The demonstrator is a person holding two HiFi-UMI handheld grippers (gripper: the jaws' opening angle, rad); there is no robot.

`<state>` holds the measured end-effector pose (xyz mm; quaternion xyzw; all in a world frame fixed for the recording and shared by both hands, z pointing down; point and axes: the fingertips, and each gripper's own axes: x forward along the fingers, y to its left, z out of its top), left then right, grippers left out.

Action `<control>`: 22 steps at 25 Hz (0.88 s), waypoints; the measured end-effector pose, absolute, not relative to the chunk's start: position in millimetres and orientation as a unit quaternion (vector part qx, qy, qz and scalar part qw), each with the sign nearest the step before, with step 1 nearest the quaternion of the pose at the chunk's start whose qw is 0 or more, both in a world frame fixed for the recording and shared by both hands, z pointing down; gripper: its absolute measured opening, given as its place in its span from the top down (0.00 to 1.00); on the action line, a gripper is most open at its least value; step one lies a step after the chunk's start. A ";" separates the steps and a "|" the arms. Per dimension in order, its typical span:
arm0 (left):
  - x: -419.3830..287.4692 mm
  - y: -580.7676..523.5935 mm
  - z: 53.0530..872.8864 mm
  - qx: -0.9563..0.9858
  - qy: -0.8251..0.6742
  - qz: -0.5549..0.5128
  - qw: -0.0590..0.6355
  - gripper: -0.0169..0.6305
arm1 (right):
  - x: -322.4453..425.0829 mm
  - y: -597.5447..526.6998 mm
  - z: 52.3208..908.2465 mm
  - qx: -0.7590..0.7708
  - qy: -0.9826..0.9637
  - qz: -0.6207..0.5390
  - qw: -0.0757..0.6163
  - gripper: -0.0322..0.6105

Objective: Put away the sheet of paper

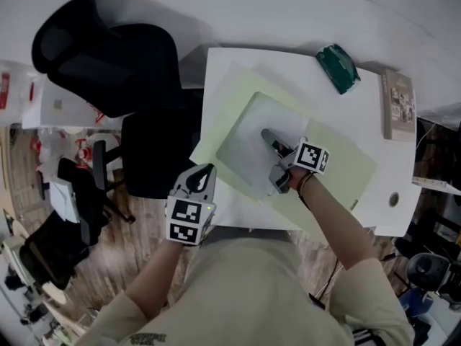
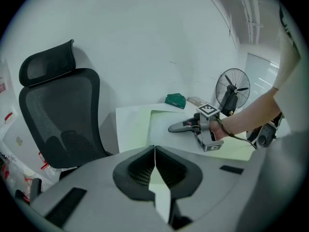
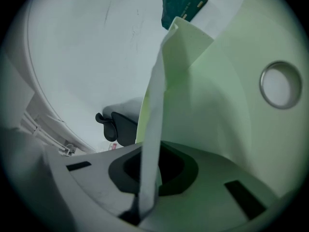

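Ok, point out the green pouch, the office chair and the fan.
green pouch point(image 1: 337, 67), head view, its middle.
office chair point(image 2: 58, 112), left gripper view, mesh backrest.
fan point(image 2: 233, 88), left gripper view, its hub.

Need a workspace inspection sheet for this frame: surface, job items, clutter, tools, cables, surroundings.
Surface: white table, middle taken up by the job's things.
Job's things: sheet of paper at the pale green folder, both on the table.
Clutter: dark green pouch and booklet on the far side; grommet hole near the right edge.
Tools: left tool shut on the folder's near corner; right tool shut on the paper.
Cables: nothing seen on the table.
Surroundings: black office chair left of the table; fan beyond it.
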<state>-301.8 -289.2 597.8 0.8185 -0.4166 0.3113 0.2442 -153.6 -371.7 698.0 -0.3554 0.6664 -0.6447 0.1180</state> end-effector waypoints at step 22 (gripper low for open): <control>-285.3 -273.3 586.3 0.814 -0.433 0.302 0.243 0.94 | -164.9 -346.0 684.5 -0.342 0.749 -0.557 -0.105 0.36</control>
